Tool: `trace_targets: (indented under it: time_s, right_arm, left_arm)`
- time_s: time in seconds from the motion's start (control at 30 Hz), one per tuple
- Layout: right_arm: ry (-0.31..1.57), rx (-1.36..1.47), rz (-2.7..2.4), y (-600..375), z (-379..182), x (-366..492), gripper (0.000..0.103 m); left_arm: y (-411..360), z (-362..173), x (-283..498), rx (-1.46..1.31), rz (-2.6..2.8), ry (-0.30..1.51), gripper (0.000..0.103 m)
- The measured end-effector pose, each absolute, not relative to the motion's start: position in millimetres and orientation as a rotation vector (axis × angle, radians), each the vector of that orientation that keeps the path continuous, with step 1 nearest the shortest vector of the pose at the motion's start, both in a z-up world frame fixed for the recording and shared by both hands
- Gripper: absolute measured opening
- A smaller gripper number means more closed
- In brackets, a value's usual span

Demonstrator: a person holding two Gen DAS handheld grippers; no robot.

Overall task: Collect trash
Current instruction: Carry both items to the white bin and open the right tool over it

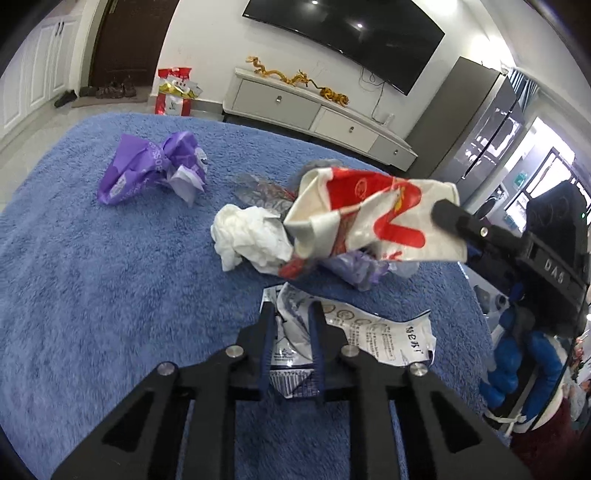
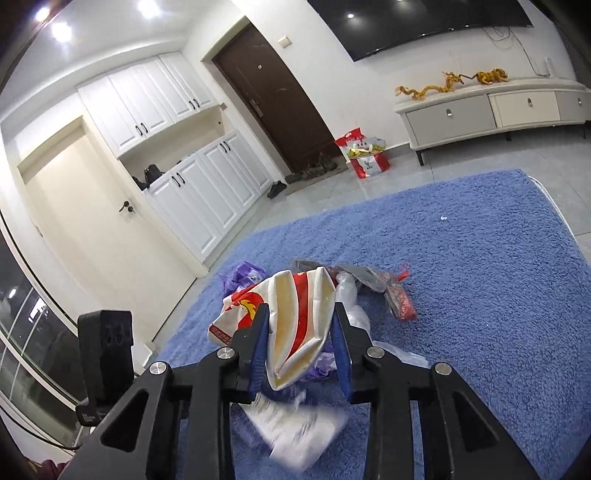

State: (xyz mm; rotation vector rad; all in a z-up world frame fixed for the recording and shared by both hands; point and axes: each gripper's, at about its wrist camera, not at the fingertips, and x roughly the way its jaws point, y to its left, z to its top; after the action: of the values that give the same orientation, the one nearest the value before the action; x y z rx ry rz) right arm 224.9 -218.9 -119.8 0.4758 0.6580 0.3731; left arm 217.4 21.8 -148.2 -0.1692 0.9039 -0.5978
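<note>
Trash lies on a blue fluffy cover. My left gripper is shut on a white printed wrapper at the near edge of the pile. My right gripper is shut on a red-and-white paper bag and holds it above the pile; the bag and a right finger show in the left wrist view. Under it lie a crumpled white tissue, a grey-red foil wrapper and purple plastic. A crumpled purple bag lies apart at the far left.
A white TV cabinet with golden dragon figures stands beyond the cover, a TV above it. A red gift bag sits on the tiled floor near the dark door. White cupboards line the left wall.
</note>
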Motion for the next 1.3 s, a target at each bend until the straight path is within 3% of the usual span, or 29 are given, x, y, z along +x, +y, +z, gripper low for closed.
trace_targets:
  time_s: [0.73,1.03,1.3]
  right_arm:
    - [0.417,0.506,0.29,-289.1,-31.6,93.9,0.032]
    - [0.354,0.53,0.058,-376.5,-32.7,4.5,0.032]
    - [0.414,0.54,-0.229,-455.7,-78.6,-71.3,0.032]
  left_arm:
    - [39.2,-41.6,131.1,-0.208,-0.552,0.729,0.017]
    - [-47.3,-16.8,111.8,-0.139,-0.665,0.731,0.017]
    - [-177.3,-31.0,106.1,-0.02,-0.798,0.809,0.017]
